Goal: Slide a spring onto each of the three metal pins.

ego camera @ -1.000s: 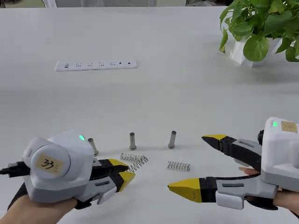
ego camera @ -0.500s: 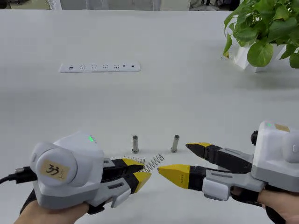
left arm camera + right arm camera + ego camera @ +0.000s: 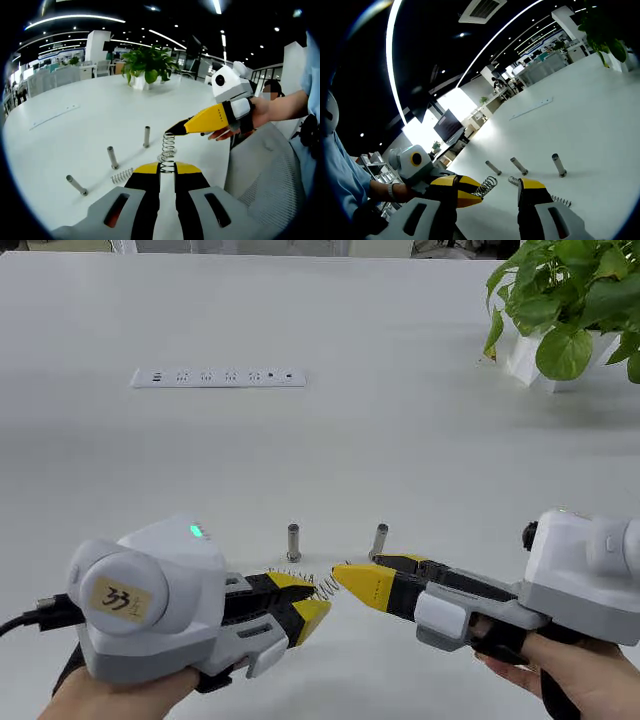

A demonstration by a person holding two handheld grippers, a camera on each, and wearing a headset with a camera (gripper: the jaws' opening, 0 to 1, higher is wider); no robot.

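Observation:
My left gripper (image 3: 318, 597) (image 3: 167, 167) is shut on the base of a small steel spring (image 3: 327, 587) (image 3: 168, 147) (image 3: 487, 185), which sticks out past its yellow tips. My right gripper (image 3: 357, 566) (image 3: 497, 192) comes in from the right, open, with its jaws either side of the spring's free end. Behind them, two metal pins (image 3: 294, 542) (image 3: 380, 538) stand upright on the white table. All three pins (image 3: 146, 136) (image 3: 112, 156) (image 3: 76, 184) are bare in the left gripper view. A loose spring (image 3: 122, 175) (image 3: 561, 201) lies near them.
A white power strip (image 3: 218, 377) lies at the far left of the table (image 3: 400, 420). A potted plant (image 3: 565, 300) stands at the back right corner. A grey mesh chair (image 3: 260, 170) sits beside the table's near edge.
My left gripper has lifted a spring off the table. My right gripper has moved left to it, and its jaws have narrowed around the spring's end.

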